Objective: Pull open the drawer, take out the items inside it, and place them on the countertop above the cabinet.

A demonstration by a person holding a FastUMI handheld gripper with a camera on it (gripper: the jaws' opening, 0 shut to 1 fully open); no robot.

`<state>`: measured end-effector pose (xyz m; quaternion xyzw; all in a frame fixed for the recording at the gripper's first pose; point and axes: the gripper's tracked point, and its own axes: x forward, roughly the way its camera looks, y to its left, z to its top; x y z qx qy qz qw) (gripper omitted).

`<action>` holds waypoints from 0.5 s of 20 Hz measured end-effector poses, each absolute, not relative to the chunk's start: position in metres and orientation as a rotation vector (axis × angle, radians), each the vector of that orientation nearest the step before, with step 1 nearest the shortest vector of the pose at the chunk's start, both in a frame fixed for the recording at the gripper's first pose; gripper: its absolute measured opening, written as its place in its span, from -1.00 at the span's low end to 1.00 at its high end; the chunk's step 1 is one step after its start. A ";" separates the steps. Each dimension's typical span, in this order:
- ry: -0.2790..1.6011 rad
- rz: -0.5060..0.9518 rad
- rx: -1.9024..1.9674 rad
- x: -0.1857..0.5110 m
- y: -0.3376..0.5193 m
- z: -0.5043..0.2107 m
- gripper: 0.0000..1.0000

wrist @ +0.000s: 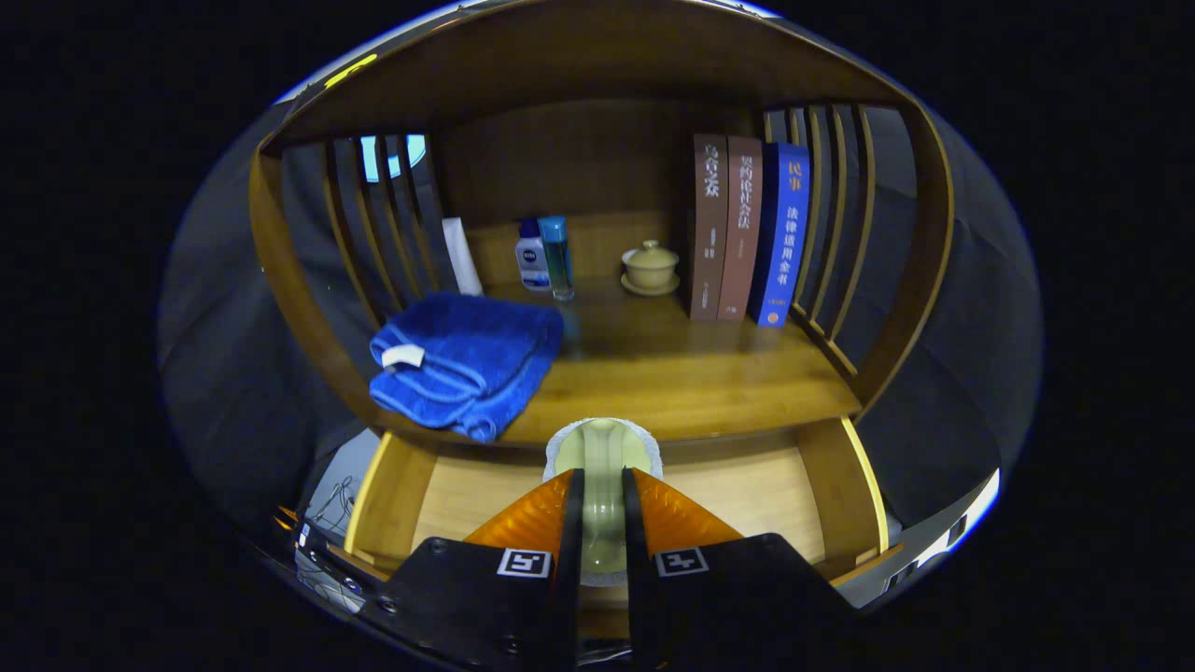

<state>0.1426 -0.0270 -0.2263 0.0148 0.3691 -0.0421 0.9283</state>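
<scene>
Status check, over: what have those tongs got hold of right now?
Tongs shut on pale green cup, above the open drawer. Countertop just ahead; folded blue towel on its left side, lidded teacup and books further back.

The gripper [602, 485] has two wedge-shaped fingers with a ribbed, faceted surface that narrow toward the tips. Each is fixed to a flat matte black block. Both blocks carry a small square black-and-white marker near the inner edge, and round screw heads dot the left block's lower part.
</scene>
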 end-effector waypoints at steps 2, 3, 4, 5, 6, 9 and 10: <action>0.744 -0.093 0.022 0.165 -0.031 -0.217 -0.48; 0.736 -0.097 0.023 0.179 -0.033 -0.216 -0.48; 0.732 -0.106 0.031 0.192 -0.036 -0.215 -0.48; 0.729 -0.114 0.038 0.204 -0.039 -0.216 -0.48; 0.736 -0.118 0.046 0.217 -0.040 -0.219 -0.48; 0.794 -0.120 0.067 0.248 -0.043 -0.243 -0.48; 0.809 -0.119 0.077 0.258 -0.044 -0.250 -0.48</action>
